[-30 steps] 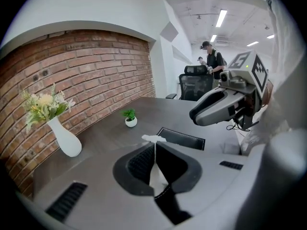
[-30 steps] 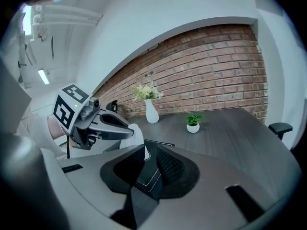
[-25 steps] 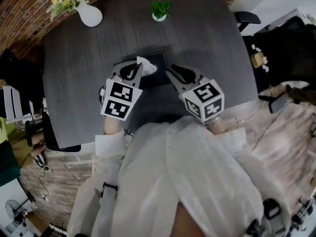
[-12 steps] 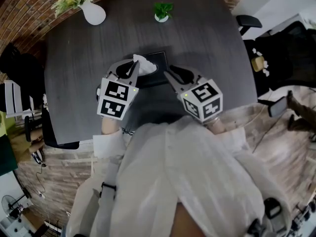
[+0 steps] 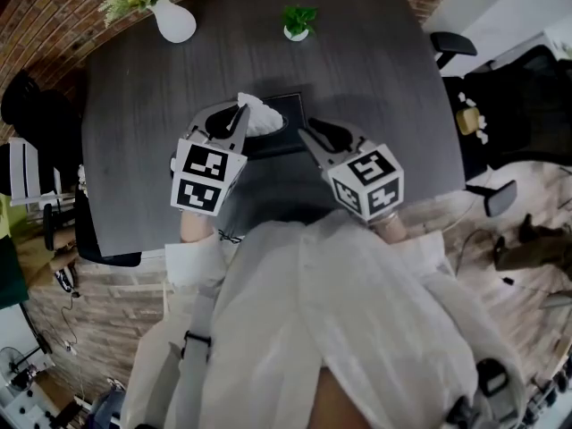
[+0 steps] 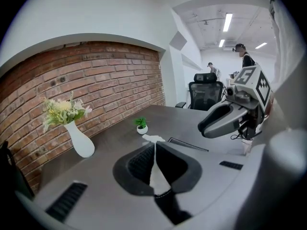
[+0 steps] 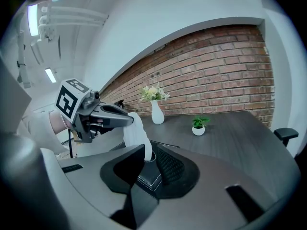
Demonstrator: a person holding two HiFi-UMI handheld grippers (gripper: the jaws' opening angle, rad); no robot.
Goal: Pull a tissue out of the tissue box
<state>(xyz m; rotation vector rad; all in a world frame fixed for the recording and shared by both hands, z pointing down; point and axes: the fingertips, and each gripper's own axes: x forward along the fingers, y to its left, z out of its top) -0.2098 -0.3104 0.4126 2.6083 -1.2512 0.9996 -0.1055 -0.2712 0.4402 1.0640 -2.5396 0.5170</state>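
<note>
My left hand-held gripper (image 6: 154, 146) pinches the tissue (image 5: 260, 114), my right hand-held gripper (image 7: 149, 152) clamps the box (image 7: 148, 179); I'd pull straight up, slowly, avoiding tears.

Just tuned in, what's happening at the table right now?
A person works two handheld grippers over a dark table. The left gripper has its fingers shut on a white tissue, which stands drawn partway up out of the black tissue box. The right gripper appears to clamp a corner of that box, steadying it. The tissue isn't free yet.
</note>
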